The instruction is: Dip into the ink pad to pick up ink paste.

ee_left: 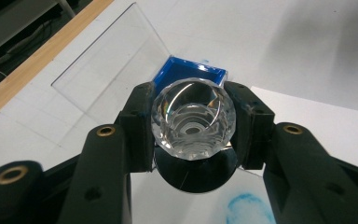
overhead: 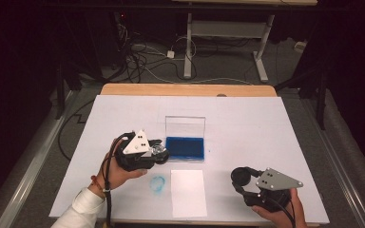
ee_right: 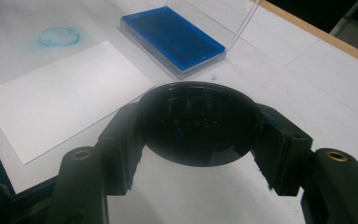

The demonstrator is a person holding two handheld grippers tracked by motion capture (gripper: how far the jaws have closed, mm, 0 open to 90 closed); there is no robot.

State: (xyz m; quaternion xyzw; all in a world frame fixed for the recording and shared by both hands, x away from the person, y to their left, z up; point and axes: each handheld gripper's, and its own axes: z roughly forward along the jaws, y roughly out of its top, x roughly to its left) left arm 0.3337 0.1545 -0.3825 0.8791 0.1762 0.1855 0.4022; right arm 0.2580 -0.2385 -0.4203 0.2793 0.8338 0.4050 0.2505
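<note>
The left gripper (overhead: 158,153) pinches a clear faceted stamp with a black round base (ee_left: 193,119) just beside the open blue ink pad (overhead: 185,147), while the right gripper (overhead: 241,176) clamps its black round cap (ee_right: 199,122). 1 blue ring print (overhead: 158,184) lies on the table cover; I judge inking is next, the white paper sheet (overhead: 188,192) unstamped. The pad's upright clear lid (overhead: 185,125) blocks the far side; open room elsewhere.
</note>
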